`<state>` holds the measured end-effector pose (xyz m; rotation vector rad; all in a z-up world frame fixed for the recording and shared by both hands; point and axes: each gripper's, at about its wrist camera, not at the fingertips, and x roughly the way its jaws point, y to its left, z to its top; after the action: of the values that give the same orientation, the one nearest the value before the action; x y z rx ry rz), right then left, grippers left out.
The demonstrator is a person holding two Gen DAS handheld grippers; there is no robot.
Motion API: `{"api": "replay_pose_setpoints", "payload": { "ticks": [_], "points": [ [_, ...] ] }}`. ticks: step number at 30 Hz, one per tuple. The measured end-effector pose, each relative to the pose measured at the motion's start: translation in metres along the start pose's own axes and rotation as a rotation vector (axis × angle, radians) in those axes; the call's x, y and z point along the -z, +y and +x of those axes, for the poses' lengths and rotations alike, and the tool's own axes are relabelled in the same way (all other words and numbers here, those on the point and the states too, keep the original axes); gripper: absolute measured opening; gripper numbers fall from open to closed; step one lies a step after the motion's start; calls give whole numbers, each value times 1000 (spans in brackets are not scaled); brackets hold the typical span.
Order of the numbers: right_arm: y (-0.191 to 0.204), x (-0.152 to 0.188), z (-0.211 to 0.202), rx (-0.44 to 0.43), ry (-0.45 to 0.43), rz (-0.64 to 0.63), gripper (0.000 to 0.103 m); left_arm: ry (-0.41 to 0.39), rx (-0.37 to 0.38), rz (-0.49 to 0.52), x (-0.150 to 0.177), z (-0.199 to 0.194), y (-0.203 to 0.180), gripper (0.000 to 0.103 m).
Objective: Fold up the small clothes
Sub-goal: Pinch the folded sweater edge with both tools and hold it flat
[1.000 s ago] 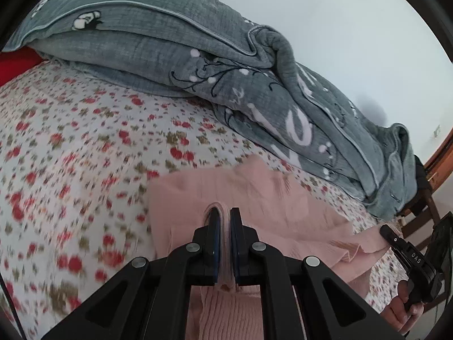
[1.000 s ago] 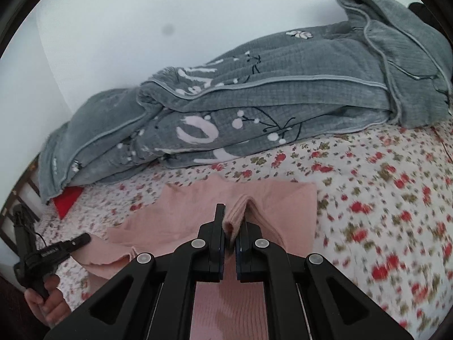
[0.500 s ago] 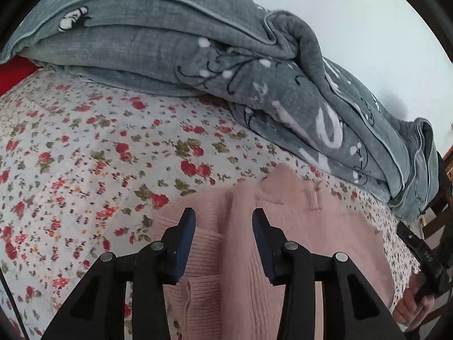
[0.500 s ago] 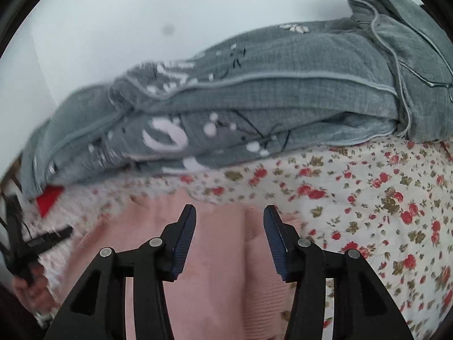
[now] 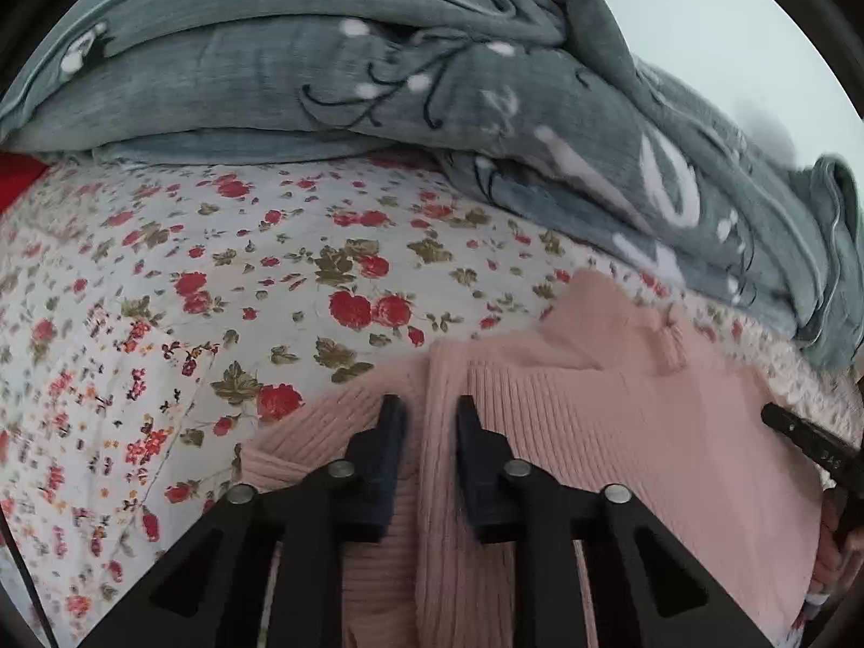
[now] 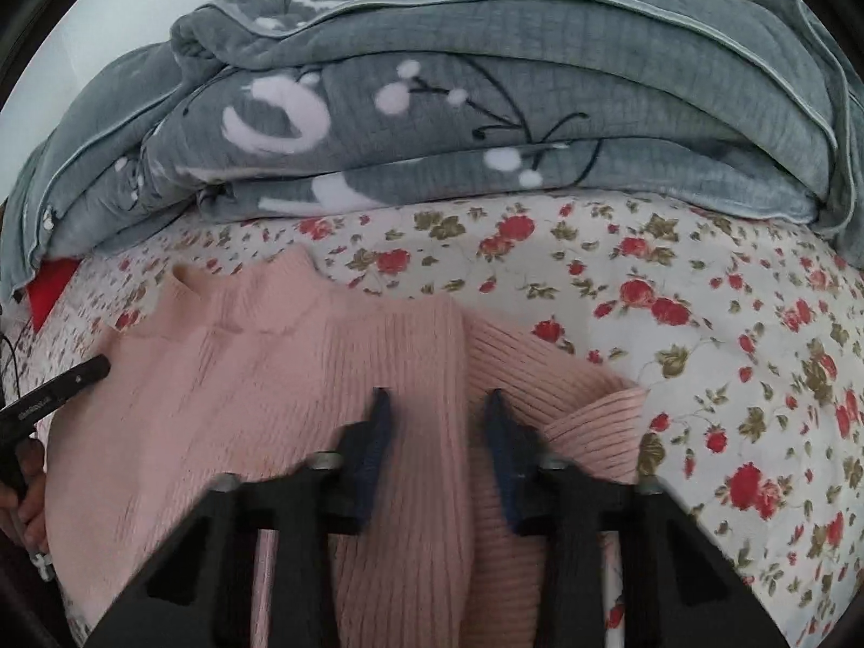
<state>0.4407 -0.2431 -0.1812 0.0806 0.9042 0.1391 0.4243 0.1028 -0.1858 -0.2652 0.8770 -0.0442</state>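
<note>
A pink ribbed sweater (image 5: pixel 621 421) lies flat on the floral bed sheet, collar toward the blanket. My left gripper (image 5: pixel 429 416) points down onto its left part. Its jaws are closing and stand a narrow gap apart, with a raised fold of the knit between them, not pinched. In the right wrist view the sweater (image 6: pixel 270 378) fills the lower left. My right gripper (image 6: pixel 437 405) is over its right side next to the folded sleeve; its jaws are closing but still show wide apart, with knit under them. Each view catches the other gripper's tip (image 5: pixel 804 448) (image 6: pixel 59 389).
A folded grey blanket (image 5: pixel 378 54) (image 6: pixel 540 108) is piled along the far side against the white wall. The floral sheet (image 5: pixel 216 270) (image 6: pixel 702 324) spreads out beside the sweater. A red item (image 6: pixel 48 286) peeks from under the blanket. A hand (image 6: pixel 27 507) holds the left gripper.
Both grippers let go of the pink fold they pinched, opened, and sank closer to the sweater. The left jaws have since narrowed. The sweater now lies flat.
</note>
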Motion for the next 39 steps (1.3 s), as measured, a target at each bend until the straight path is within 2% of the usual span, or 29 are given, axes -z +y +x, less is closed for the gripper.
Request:
{"api": "replay_pose_setpoints", "payload": {
  "ticks": [1, 3, 4, 6, 9, 17, 22, 26, 39],
  "points": [
    [-1, 0, -3, -13, -26, 2, 6, -15, 21, -13, 0, -1, 3, 13],
    [-7, 2, -14, -29, -97, 36, 5, -82, 126, -66, 1, -10, 17, 12],
    [-11, 2, -15, -44, -105, 53, 5, -126, 197, -106, 2, -16, 27, 10],
    [-18, 4, -9, -40, -86, 90, 5, -148, 251, -163, 1, -15, 40, 7],
    [-22, 6, -4, -31, -70, 111, 5, -64, 245, -191, -1, 2, 42, 7],
    [-2, 11, 0, 135, -66, 12, 6, -56, 248, -191, 1, 4, 42, 10],
    [-6, 11, -1, 136, -67, 15, 8, -55, 221, -174, 0, 6, 41, 12],
    [-5, 12, -1, 142, -65, 9, 9, -53, 176, -155, 1, 7, 38, 19],
    [-4, 11, 1, 142, -61, 6, 14, -45, 158, -141, 1, 10, 37, 23]
  ]
}}
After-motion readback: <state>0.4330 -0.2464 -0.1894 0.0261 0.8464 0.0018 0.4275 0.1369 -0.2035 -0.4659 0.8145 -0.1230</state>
